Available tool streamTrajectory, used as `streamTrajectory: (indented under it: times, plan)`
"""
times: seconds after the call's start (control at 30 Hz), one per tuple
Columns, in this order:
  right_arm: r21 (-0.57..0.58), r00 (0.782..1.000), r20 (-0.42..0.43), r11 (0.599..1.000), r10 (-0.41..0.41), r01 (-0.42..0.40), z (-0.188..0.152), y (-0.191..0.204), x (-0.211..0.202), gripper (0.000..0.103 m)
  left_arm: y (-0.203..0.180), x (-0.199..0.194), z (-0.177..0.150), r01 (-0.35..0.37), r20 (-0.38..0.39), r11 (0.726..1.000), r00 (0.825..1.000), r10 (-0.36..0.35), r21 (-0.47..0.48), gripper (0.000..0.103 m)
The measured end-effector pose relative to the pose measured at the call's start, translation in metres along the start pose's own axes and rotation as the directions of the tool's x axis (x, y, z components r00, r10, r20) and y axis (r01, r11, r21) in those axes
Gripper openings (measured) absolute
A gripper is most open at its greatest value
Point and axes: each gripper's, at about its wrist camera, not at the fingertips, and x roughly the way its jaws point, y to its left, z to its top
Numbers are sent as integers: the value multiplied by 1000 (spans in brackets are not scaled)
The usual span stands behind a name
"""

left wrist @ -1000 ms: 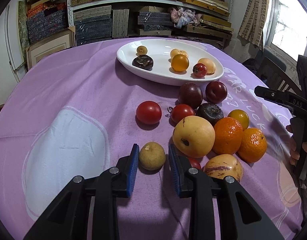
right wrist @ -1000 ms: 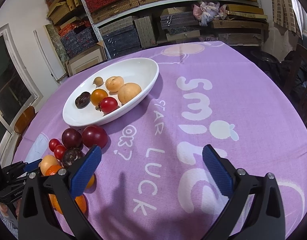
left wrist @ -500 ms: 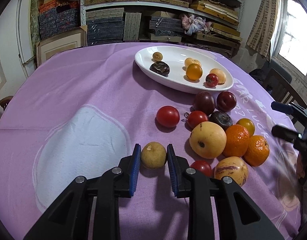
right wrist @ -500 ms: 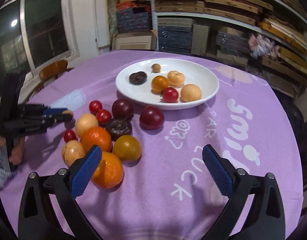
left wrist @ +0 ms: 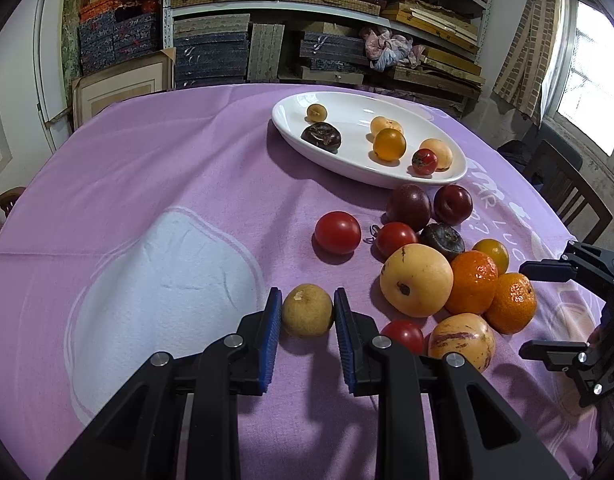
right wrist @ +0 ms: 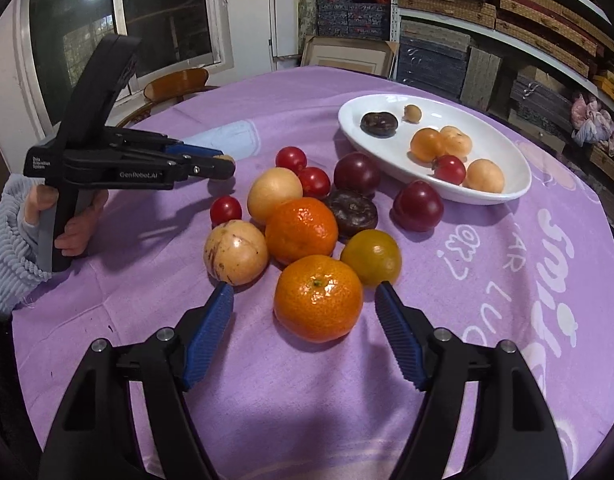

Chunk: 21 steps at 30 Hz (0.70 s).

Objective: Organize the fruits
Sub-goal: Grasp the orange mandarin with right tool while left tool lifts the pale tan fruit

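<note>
A second ago my right gripper (right wrist: 303, 300) looked over bare purple tablecloth (left wrist: 167, 168); now it faces the fruit pile, jaws closing around the near mandarin (right wrist: 318, 298), blue pads not yet touching it. My left gripper (left wrist: 307, 312) stays low, clamped on a small brown longan (left wrist: 307, 310) on the cloth, left of the pile. The right wrist view alone shows my left hand (right wrist: 73, 220) in a grey ribbed sleeve gripping the handle. The white oval dish (left wrist: 347, 160), holding six fruits, sits at the far side.
</note>
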Motion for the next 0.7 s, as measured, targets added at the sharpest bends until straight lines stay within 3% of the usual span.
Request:
streamTrajectory:
  times: [0.2,0.47,0.57,0.7]
  plan:
    - [-14,999,-17,999,-47,47,-3,2,9,49,-3,0,-1,1,-8,1000,1000,-1,10,27]
    - [-41,998,-5,997,-60,60,-3,2,8,48,-6,0,-2,4,-3,1000,1000,-4,16,27]
    - [20,998,59,999,-28,27,2,-11,-8,48,-7,-6,-1,1,25,1000,1000,-2,16,27]
    - [118,992,117,993,-44,30,6,-29,-22,48,-8,-9,8,-2,49,1000,999,2,5,27]
